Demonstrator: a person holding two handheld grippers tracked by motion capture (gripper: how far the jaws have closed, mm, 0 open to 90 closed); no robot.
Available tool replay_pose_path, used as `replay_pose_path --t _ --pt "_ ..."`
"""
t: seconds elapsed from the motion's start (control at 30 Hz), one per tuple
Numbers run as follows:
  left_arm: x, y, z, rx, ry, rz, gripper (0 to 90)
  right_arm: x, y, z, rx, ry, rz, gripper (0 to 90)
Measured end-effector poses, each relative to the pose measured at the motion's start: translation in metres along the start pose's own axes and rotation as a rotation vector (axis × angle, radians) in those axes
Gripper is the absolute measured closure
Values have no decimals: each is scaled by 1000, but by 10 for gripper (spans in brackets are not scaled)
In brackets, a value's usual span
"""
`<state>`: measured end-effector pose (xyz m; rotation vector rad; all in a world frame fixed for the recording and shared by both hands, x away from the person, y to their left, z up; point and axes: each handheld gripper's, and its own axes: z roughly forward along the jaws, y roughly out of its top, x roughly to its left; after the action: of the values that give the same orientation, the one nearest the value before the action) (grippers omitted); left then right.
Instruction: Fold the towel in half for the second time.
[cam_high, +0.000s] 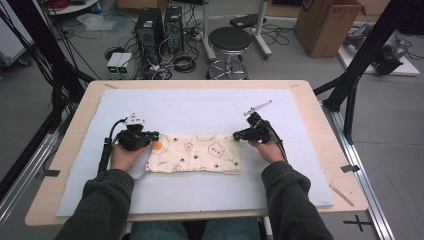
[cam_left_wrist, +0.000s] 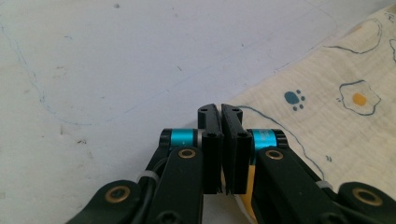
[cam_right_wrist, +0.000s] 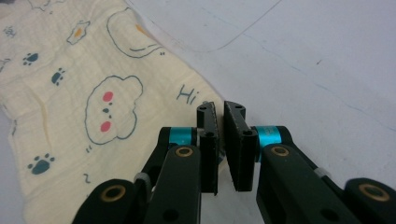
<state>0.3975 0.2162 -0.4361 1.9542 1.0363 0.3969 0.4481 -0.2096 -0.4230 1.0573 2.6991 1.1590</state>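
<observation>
Two black grippers sit at the far corners of a folded cream muslin cloth (cam_high: 195, 154) printed with fried eggs, paw prints and bear faces, which lies flat at the centre of the pale grey mat (cam_high: 200, 195) covering the wooden desk (cam_high: 320, 130). The left gripper (cam_high: 154, 135) is at the cloth's 10 o'clock corner; in the left gripper view (cam_left_wrist: 221, 112) its jaws are pressed together on the cloth's edge. The right gripper (cam_high: 236, 135) is at the 2 o'clock corner; in the right gripper view (cam_right_wrist: 221, 111) its jaws pinch the corner beside the printed "Hi", with a thin gap between them. At 12 o'clock beyond the desk stands a round black stool (cam_high: 229, 39).
</observation>
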Motion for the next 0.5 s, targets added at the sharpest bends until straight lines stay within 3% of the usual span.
replay_pose_path --t 0.23,0.5 --pt "-2 2 -5 -16 -16 4 869 2 0 -10 -44 22 14 850" --pt "-3 5 -12 -30 -34 19 870 6 2 -13 -58 31 11 850"
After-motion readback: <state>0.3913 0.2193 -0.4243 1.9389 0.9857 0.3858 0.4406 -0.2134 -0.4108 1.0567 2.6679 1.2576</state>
